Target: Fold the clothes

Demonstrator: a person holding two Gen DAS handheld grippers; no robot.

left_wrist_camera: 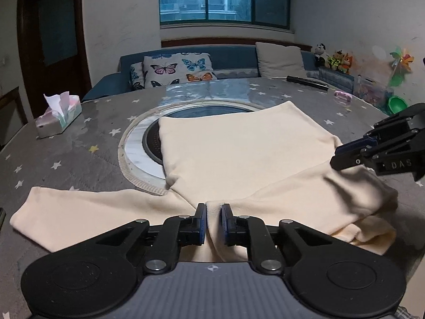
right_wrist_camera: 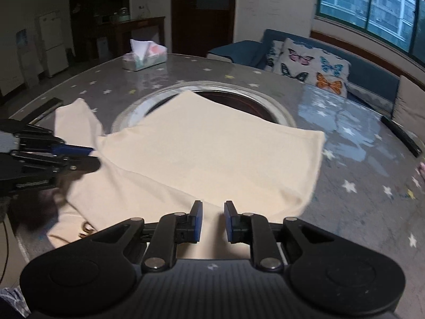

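At my left gripper (left_wrist_camera: 213, 222) the two blue-padded fingers (left_wrist_camera: 202, 223) stand a narrow gap apart with a raised fold of the cream long-sleeved top (left_wrist_camera: 239, 154) pinched between them, near the neckline edge closest to me. At my right gripper (right_wrist_camera: 213, 220) the fingers (right_wrist_camera: 198, 220) stand somewhat wider apart over the near hem area of the top; cloth lies between and below them, but I cannot tell whether the pads actually clamp it. The top lies spread flat on the round table (left_wrist_camera: 79, 146), which carries a grey star-print cover. One sleeve (left_wrist_camera: 79, 210) extends flat to the left in the left wrist view; the other sleeve is bunched beneath the right gripper (left_wrist_camera: 372, 154) at the right edge. The far part of the garment overlaps the recessed round hotplate (left_wrist_camera: 154, 141) at the table centre. Farther out, a tissue box (left_wrist_camera: 59, 117) with a tissue standing out of its slot rests on the table's left side, well apart from the top. A dark remote control (left_wrist_camera: 308, 82) lies near the far edge. Beyond the table, a blue sofa (left_wrist_camera: 233, 58) holds butterfly-print cushions (left_wrist_camera: 175, 70).
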